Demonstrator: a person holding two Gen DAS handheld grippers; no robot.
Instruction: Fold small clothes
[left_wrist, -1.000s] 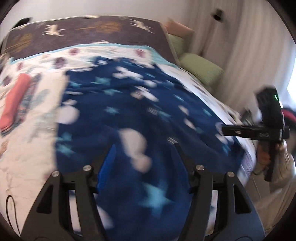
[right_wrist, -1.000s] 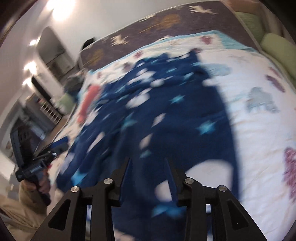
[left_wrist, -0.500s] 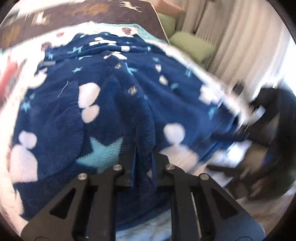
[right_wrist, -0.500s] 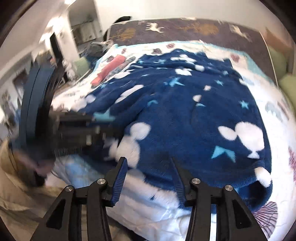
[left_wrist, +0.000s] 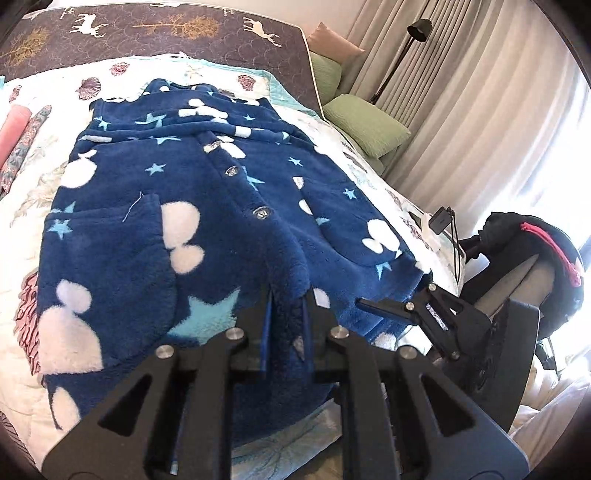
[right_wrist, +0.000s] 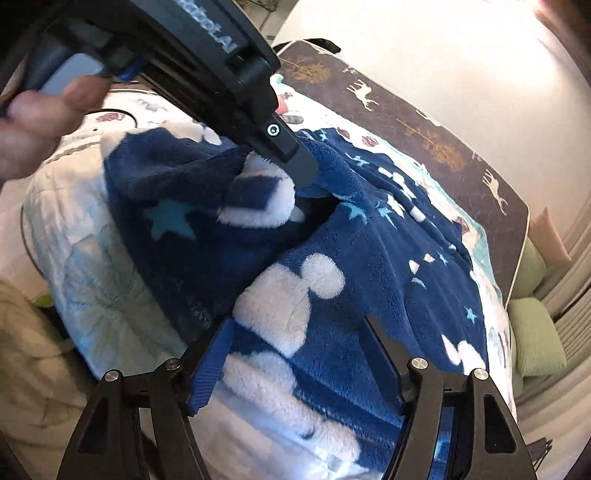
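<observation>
Fleece of a blue garment (left_wrist: 207, 229), spread on the bed (left_wrist: 33, 177), is being pinched at its near hem by the closed left tool (left_wrist: 286, 321). Jaws of the right tool (right_wrist: 295, 354) have just been opening and are being held wide around the hem, not pressing it.

My left gripper (left_wrist: 286, 314) is matt black plastic with small shiny metal screws. It pinches a thick, fluffy blue fleece robe (left_wrist: 207, 206) with glossy buttons. Under it lies a smooth, quilted cotton bedspread (left_wrist: 44, 173). My right gripper (right_wrist: 295, 354) has ribbed blue pads (right_wrist: 210, 369). Green pillows (left_wrist: 365, 123) look crinkled; the curtains (left_wrist: 480, 110) are sheer cloth.
</observation>
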